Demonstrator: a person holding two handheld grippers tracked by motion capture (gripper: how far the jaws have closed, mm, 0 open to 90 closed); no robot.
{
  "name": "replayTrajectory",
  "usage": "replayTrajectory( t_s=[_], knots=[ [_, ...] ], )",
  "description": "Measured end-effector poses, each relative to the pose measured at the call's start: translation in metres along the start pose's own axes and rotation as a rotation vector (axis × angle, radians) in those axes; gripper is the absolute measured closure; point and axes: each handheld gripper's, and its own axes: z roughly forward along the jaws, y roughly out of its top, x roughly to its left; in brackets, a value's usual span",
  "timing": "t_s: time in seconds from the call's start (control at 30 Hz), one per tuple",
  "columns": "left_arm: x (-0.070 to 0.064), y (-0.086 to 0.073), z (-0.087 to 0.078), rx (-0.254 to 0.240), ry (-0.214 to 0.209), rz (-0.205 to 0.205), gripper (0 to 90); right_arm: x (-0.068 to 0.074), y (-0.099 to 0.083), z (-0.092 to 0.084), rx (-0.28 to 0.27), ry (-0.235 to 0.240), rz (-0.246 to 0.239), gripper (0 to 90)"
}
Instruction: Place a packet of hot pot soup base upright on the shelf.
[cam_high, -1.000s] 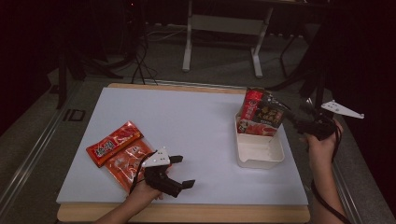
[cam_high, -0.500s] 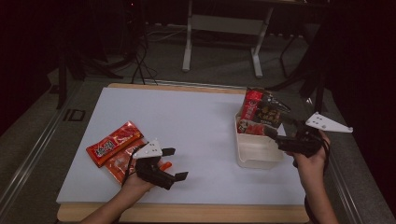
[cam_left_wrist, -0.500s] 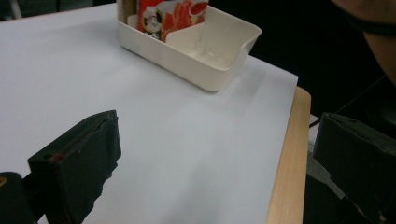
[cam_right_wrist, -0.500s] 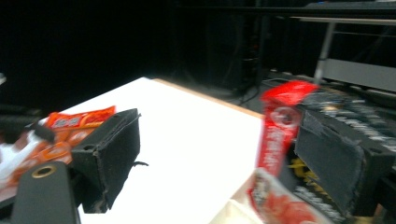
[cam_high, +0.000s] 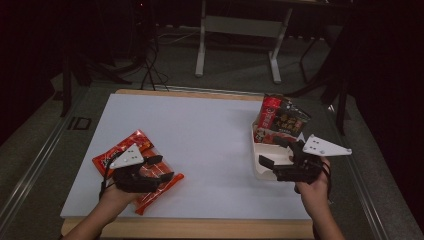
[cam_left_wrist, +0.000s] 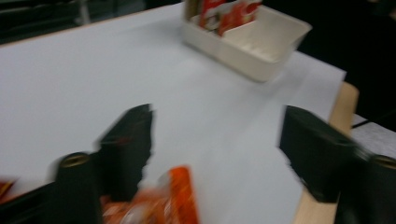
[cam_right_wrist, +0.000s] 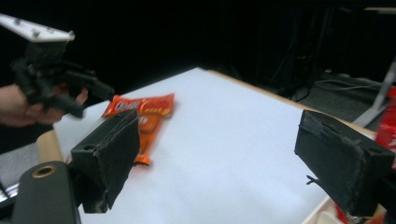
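Observation:
Two orange-red snack packets (cam_high: 122, 149) lie at the table's front left. My left gripper (cam_high: 163, 168) hovers open just over the nearer packet (cam_high: 161, 189), whose orange end (cam_left_wrist: 181, 195) shows low between the jaws; the left gripper view (cam_left_wrist: 217, 116) is blurred. Over the front part of the white bin (cam_high: 261, 171) at the right, my right gripper (cam_high: 270, 150) stands open and holds nothing. Red and dark packets (cam_high: 281, 121) stand upright in the bin's far end. The right gripper view (cam_right_wrist: 219, 123) looks across the table at the orange packets (cam_right_wrist: 140, 108) and the other gripper (cam_right_wrist: 51, 70).
The white table top (cam_high: 200, 135) has a wooden front edge (cam_high: 200, 227). The bin (cam_left_wrist: 254, 44) sits near the right edge. Beyond the table stand a metal frame (cam_high: 240, 30) and cables on a dark floor.
My left gripper has slid left, back over the orange packets. My right gripper has come down and toward the person, from beside the standing packets to the bin's front part.

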Motion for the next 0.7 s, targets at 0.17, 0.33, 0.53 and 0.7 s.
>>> replayTrajectory(
  t_s=[0.17, 0.33, 0.53, 0.7],
  knots=[
    [0.014, -0.018, -0.022, 0.016, 0.097, -0.038, 52.9, 0.007, -0.006, 0.004, 0.015, 0.031, 0.002, 14.1],
    [0.029, -0.035, -0.041, 0.070, 0.213, -0.071, 71.5, 0.010, -0.012, 0.006, 0.025, 0.047, 0.011, 14.1],
    [0.046, -0.055, -0.052, 0.149, 0.293, -0.134, 85.4, 0.012, -0.015, 0.008, 0.024, 0.056, 0.007, 14.2],
    [0.057, -0.072, -0.052, 0.247, 0.330, -0.164, 89.6, 0.015, -0.017, 0.010, 0.034, 0.062, 0.001, 14.2]
  ],
)
